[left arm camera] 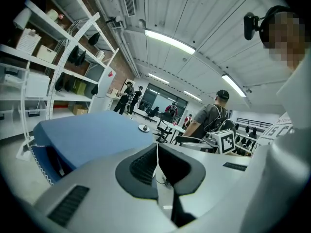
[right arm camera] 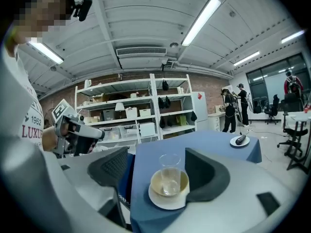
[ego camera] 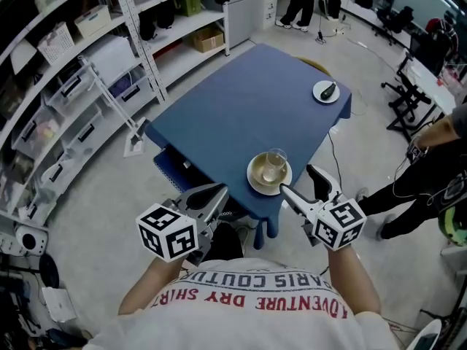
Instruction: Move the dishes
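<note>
Three dishes form one stack at the near edge of the blue table, close to its near corner: a pale plate at the bottom, a bowl nested in it, and a clear glass standing in the bowl. This nesting probably lets the stack be handled as a unit, and its place at the edge keeps it within reach of the person. A second small plate with a dark elongated object on it sits well apart at the far corner. The right gripper has its jaws spread wide and holds nothing. In the right gripper view the glass, bowl and plate appear framed between the two pads. The jaws are just beside the stack, and no pad presses on it, which suggests alignment for a grasp. The left gripper has its pads brought together with nothing between them. It is held off the table to the left of the near corner, apparently in reserve. The glass stands upright with its long axis vertical and its mouth up. The bowl and plate lie flat with their openings up and, being round, point no particular way. A tall glass standing loose in a bowl is likely to tip if the stack is tilted.
</note>
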The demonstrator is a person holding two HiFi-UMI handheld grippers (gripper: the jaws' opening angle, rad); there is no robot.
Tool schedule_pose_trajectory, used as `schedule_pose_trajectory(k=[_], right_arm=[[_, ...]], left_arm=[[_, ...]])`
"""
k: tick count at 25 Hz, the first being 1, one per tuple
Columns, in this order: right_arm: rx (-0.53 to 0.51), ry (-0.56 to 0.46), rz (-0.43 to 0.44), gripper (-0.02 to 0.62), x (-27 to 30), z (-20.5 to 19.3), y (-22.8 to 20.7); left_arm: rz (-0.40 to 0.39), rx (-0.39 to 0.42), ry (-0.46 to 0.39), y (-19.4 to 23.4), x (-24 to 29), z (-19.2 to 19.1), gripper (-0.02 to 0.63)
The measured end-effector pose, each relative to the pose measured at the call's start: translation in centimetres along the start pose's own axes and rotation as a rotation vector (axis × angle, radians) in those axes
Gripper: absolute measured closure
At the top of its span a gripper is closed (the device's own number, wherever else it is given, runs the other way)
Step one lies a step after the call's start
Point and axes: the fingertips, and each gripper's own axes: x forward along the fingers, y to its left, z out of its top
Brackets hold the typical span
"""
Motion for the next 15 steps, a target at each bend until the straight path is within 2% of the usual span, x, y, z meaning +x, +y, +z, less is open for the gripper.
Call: schedule_pose_trajectory(k=[7,15], right_arm=[[-0.086,0.077,0.021,0.247,4.8,-2.1,-0.6],[-0.062,0.100,-0.003,0.249,7.8,-3.7,-3.1]], left_arm=[[-0.017,-0.029,0.046,3.9,2.8,0.9,0.575],[-0.013,-0.041,0.098,7.1,6.5,1.6,0.575]])
